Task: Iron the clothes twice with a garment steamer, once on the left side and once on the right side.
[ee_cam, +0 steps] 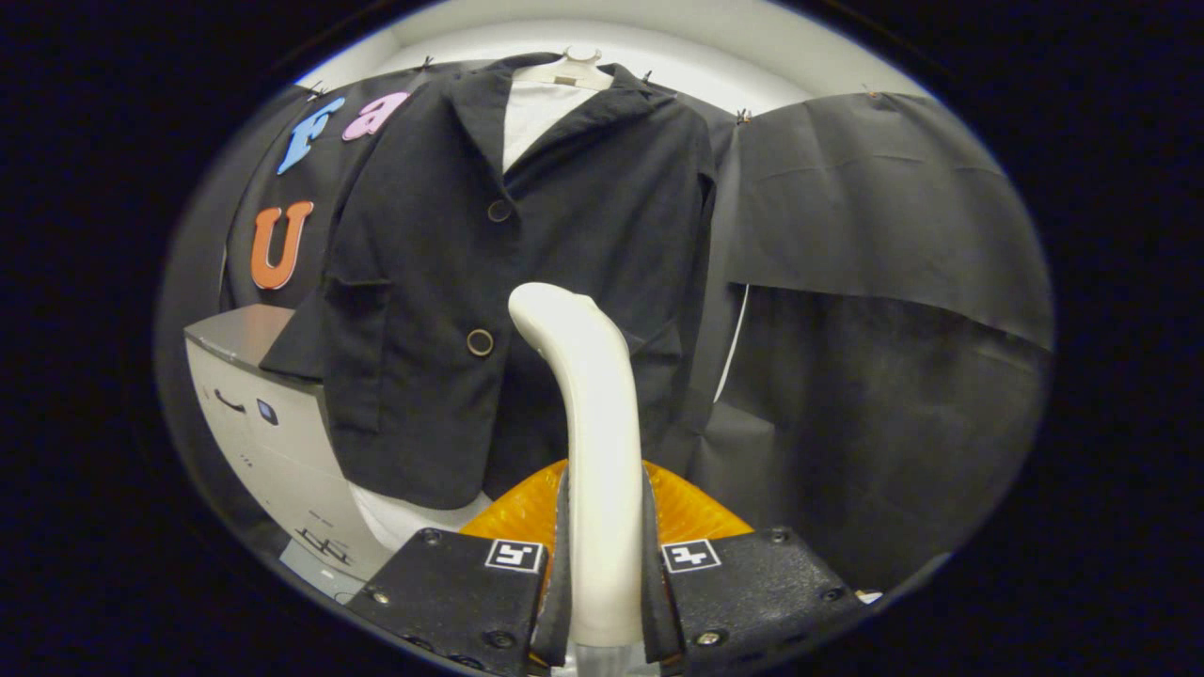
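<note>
A black jacket (489,282) hangs on a white hanger (574,68) against the booth wall, over a white shirt (531,118). It has two round buttons and flap pockets. My gripper (602,564) is shut on the white handle of a garment steamer (588,423). The handle rises between my fingers and curves forward toward the jacket's lower front, near the lower button (480,342). The steamer's orange translucent body (677,512) sits just behind my fingers. Whether the steamer head touches the cloth is hidden.
A grey-white cabinet (254,404) stands to the left, partly behind the jacket's sleeve. Black cloth panels (875,310) cover the wall to the right of the jacket.
</note>
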### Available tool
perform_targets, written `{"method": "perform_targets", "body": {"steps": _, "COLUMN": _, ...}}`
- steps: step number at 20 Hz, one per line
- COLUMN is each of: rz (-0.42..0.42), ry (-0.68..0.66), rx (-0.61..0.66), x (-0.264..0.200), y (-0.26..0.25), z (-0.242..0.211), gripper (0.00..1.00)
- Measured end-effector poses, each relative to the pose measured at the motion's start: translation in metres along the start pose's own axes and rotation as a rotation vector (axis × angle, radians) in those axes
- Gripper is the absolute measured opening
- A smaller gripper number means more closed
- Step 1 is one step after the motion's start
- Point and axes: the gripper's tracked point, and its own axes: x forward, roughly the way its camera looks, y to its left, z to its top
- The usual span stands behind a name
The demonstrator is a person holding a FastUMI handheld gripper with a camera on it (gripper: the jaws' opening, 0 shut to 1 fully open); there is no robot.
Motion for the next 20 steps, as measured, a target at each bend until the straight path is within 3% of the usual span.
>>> {"method": "perform_targets", "body": {"steps": 7, "rz": -0.023, "ry": 0.162, "rx": -0.009, "x": -0.013, "y": 0.017, "z": -0.069, "gripper": 0.33}}
{"method": "perform_targets", "body": {"steps": 11, "rz": 0.003, "ry": 0.265, "rx": 0.072, "x": -0.019, "y": 0.032, "z": -0.099, "gripper": 0.33}}
{"method": "perform_targets", "body": {"steps": 14, "rz": -0.009, "ry": 0.284, "rx": 0.119, "x": -0.026, "y": 0.025, "z": -0.096, "gripper": 0.33}}
{"method": "perform_targets", "body": {"steps": 20, "rz": 0.03, "ry": 0.201, "rx": 0.156, "x": -0.064, "y": -0.01, "z": -0.066, "gripper": 0.33}}
